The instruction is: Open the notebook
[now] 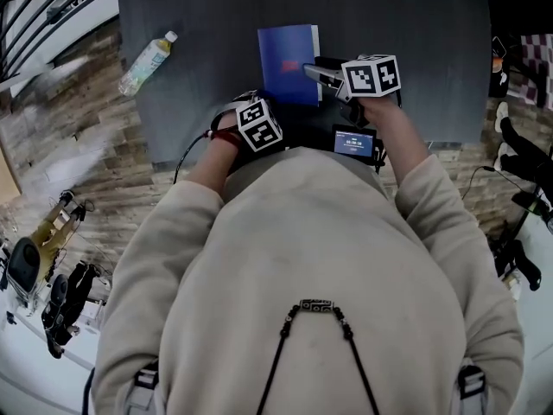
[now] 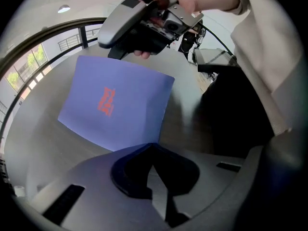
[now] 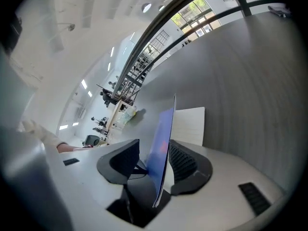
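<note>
A blue notebook (image 1: 288, 63) with red print lies on the dark grey table (image 1: 190, 24). My right gripper (image 1: 313, 70) reaches in from the notebook's right edge. In the right gripper view its jaws (image 3: 156, 160) are shut on the blue cover (image 3: 162, 143), which stands on edge, lifted off a white page (image 3: 188, 125). My left gripper (image 1: 262, 102) sits at the notebook's near edge. In the left gripper view its jaws (image 2: 154, 146) are shut with nothing between them, tips at the near corner of the notebook (image 2: 115, 105). The right gripper (image 2: 139, 20) shows at the cover's far edge.
A plastic bottle (image 1: 149, 62) lies on the table's left part. A small device with a lit screen (image 1: 354, 142) sits at the table's near edge by my right arm. Beyond the table's left edge are wooden floor and a railing.
</note>
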`<state>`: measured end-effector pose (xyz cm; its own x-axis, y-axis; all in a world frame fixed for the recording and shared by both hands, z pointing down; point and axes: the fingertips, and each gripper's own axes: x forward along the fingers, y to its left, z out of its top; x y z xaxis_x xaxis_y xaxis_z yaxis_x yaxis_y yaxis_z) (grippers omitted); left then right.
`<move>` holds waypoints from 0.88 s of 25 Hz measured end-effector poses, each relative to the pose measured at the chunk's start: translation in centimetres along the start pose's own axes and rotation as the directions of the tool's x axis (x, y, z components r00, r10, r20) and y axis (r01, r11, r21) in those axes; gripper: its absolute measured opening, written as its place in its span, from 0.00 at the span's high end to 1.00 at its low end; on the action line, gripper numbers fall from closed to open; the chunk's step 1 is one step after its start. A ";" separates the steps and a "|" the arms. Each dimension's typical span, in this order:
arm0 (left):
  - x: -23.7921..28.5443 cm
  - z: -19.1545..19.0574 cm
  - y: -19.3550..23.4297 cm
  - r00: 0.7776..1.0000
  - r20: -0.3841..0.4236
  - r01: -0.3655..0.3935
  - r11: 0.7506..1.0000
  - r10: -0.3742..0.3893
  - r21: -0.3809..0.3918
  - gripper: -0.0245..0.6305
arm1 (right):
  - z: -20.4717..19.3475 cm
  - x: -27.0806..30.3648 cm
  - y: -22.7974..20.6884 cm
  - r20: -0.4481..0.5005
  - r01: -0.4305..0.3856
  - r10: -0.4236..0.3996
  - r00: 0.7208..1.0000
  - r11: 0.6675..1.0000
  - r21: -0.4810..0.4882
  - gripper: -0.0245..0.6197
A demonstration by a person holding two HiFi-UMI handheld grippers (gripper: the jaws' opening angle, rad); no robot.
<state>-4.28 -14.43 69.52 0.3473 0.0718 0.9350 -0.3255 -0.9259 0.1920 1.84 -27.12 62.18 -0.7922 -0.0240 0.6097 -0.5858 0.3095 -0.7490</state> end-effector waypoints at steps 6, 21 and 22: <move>-0.3 0.5 0.2 0.995 0.078 0.054 0.999 -0.054 0.004 0.96 | 0.5 0.6 3.7 -0.010 -0.091 0.091 0.996 0.996 0.002 0.65; -6.1 -1.1 2.7 0.921 0.353 -0.081 0.969 0.162 -0.233 0.96 | 1.1 5.7 12.5 -0.101 -0.218 0.206 0.973 0.967 -0.131 0.65; -6.4 -1.0 2.7 0.917 0.358 -0.093 0.968 0.174 -0.232 0.96 | 1.0 6.1 12.9 -0.109 -0.221 0.206 0.972 0.965 -0.140 0.65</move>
<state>-8.23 -17.02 64.37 0.5769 -0.2282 0.7843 -0.5513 -0.8173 0.1677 -10.69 -24.23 55.98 -0.8727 0.1440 0.4665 -0.3668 0.4373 -0.8211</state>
